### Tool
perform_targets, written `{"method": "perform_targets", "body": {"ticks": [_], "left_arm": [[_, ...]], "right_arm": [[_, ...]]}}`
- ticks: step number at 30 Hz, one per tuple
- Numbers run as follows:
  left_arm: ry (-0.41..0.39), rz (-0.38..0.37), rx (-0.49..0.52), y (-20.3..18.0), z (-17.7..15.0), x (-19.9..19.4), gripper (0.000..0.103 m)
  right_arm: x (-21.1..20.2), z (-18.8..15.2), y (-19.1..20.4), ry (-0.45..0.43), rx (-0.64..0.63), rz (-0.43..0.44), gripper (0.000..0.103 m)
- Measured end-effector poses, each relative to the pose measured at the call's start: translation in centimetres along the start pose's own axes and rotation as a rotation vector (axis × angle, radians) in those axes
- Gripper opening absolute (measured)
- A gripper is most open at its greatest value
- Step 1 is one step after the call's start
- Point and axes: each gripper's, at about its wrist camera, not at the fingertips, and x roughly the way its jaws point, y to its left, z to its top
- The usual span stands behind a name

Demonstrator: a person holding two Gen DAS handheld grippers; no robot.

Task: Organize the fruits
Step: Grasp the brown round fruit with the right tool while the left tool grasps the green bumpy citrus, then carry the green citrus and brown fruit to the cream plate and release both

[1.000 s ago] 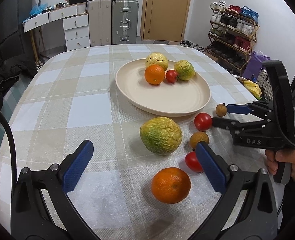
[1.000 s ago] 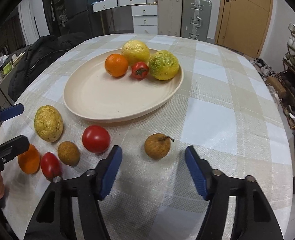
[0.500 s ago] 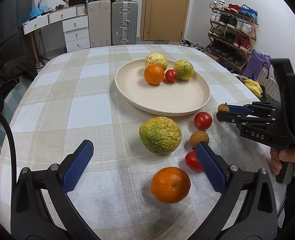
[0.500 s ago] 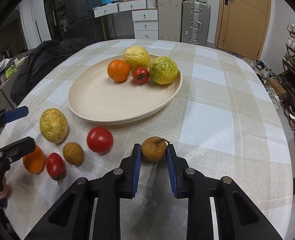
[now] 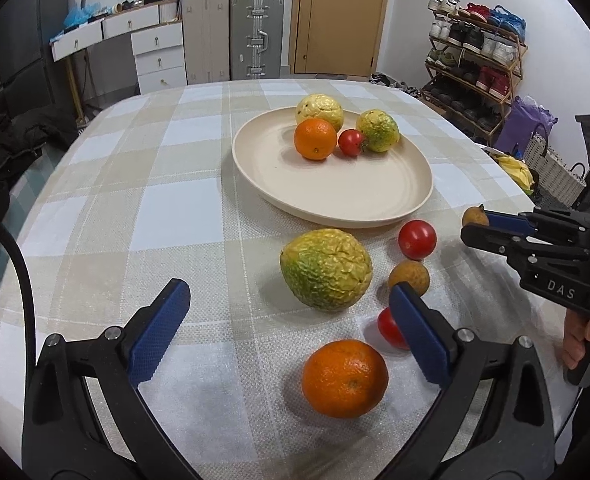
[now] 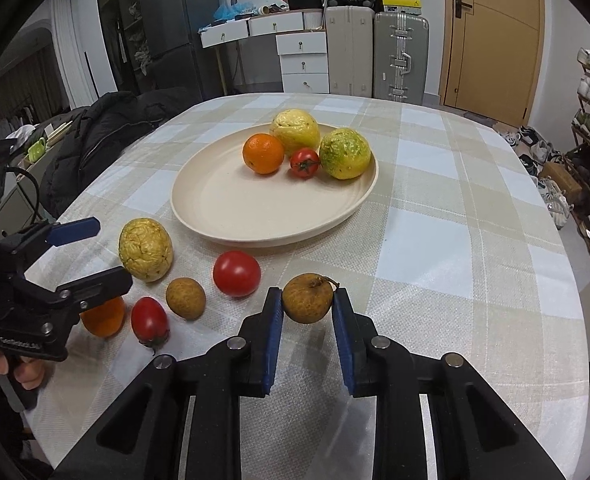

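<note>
Jaws on my right gripper (image 6: 308,307) are clenched on the small brown fruit (image 6: 308,298), pads on its flanks at the widest part; it sits just off or barely on the worktop (image 6: 455,240), near the rim of the plate (image 6: 255,236), can't tell if lifted. Judging by size: light, rigid thin shell, slightly rough, so low slip risk, but over-squeeze could crack it. Near-round, no real long axis; stem (image 6: 331,280) points up and right. Left gripper (image 5: 291,332) jaws released, hovering by the orange (image 5: 345,378), holding nothing.
</note>
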Motion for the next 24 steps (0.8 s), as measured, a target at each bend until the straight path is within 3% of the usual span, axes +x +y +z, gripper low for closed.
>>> {"method": "perform_targets", "body": {"ticks": [4, 8, 16, 18, 19, 20, 21, 24], "left_arm": [[0.011, -0.024, -0.019, 0.2, 0.1, 0.6, 0.097], [0.037, -0.021, -0.034, 0.5, 0.2, 1.4, 0.085], [0.042, -0.064, -0.069, 0.7, 0.4, 1.9, 0.081], [0.044, -0.08, -0.07, 0.5, 0.4, 2.1, 0.074], [0.044, -0.1, -0.071, 0.5, 0.4, 2.1, 0.066], [0.041, -0.131, -0.07, 0.4, 0.4, 2.0, 0.051], [0.038, -0.154, -0.068, 0.3, 0.4, 1.9, 0.046], [0.035, -0.145, -0.062, 0.0, 0.3, 1.8, 0.046]], "right_arm": [[-0.3, 0.1, 0.0, -0.006, 0.0, 0.0, 0.025], [-0.5, 0.1, -0.1, -0.011, 0.002, 0.001, 0.025], [-0.5, 0.1, -0.1, -0.01, 0.0, 0.001, 0.025], [-0.5, 0.1, -0.1, -0.011, -0.002, 0.0, 0.025], [-0.5, 0.1, -0.1, -0.011, -0.003, 0.001, 0.025], [-0.5, 0.1, -0.1, -0.012, -0.003, 0.001, 0.025], [-0.5, 0.1, -0.1, -0.012, -0.003, 0.0, 0.025], [-0.5, 0.1, -0.1, -0.012, 0.0, 0.0, 0.025]]}}
